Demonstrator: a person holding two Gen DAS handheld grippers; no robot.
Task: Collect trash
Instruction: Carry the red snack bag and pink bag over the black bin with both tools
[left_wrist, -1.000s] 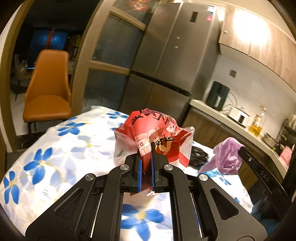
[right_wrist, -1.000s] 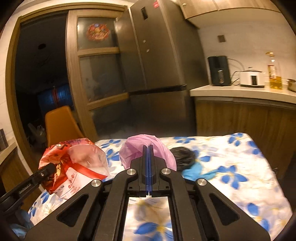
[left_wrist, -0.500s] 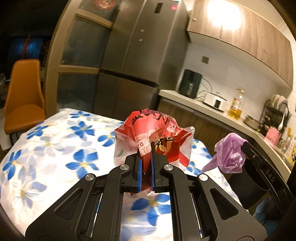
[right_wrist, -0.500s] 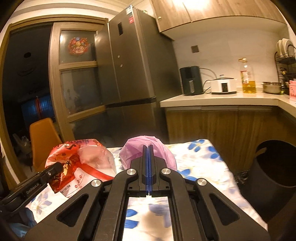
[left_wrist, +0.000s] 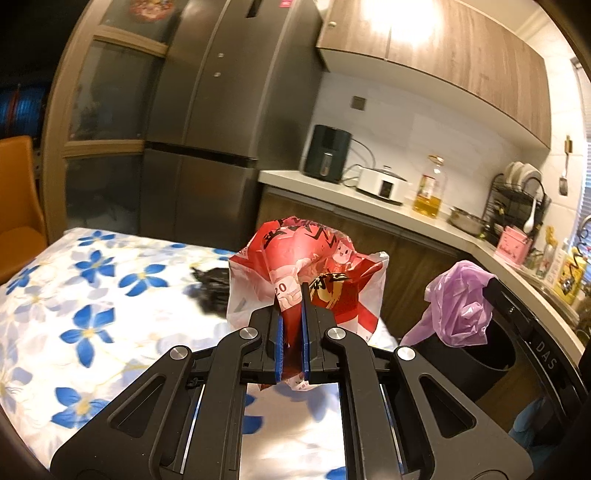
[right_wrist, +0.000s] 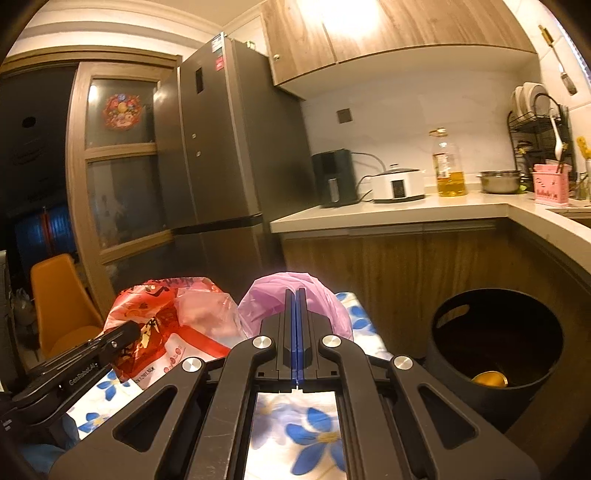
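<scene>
A person carried two pieces of trash across a kitchen, one in each handheld gripper. The left gripper (left_wrist: 291, 314) was clamped on a crumpled red snack bag (left_wrist: 306, 269), its blue pads nearly together with only the bag's plastic between them. The right gripper (right_wrist: 295, 332) was pinched tight on a wad of pink plastic bag (right_wrist: 295, 295), no gap showing between its fingers.

Over the past second both grippers had swung away from the dark doorway and the orange chair (right_wrist: 59, 295) toward the counter side of the room. A black bin (right_wrist: 495, 347), absent from the right-hand view a second earlier, now stood in full sight just past the corner of the flower-print table (left_wrist: 92, 295), with something yellow lying at its bottom. In the left-hand view the pink bag (left_wrist: 458, 302) hung in front of the bin (left_wrist: 476, 362), near its rim; whether it was already over the opening could not be told.

That turn suggested the carrying was nearly done and the drop was next: the pink bag looked the closer of the two to the bin, while the red bag was held above the table's edge and appeared to need more travel. A dark crumpled scrap (left_wrist: 210, 291) lay on the tablecloth behind the red bag, so the clearing seemed unfinished.
</scene>
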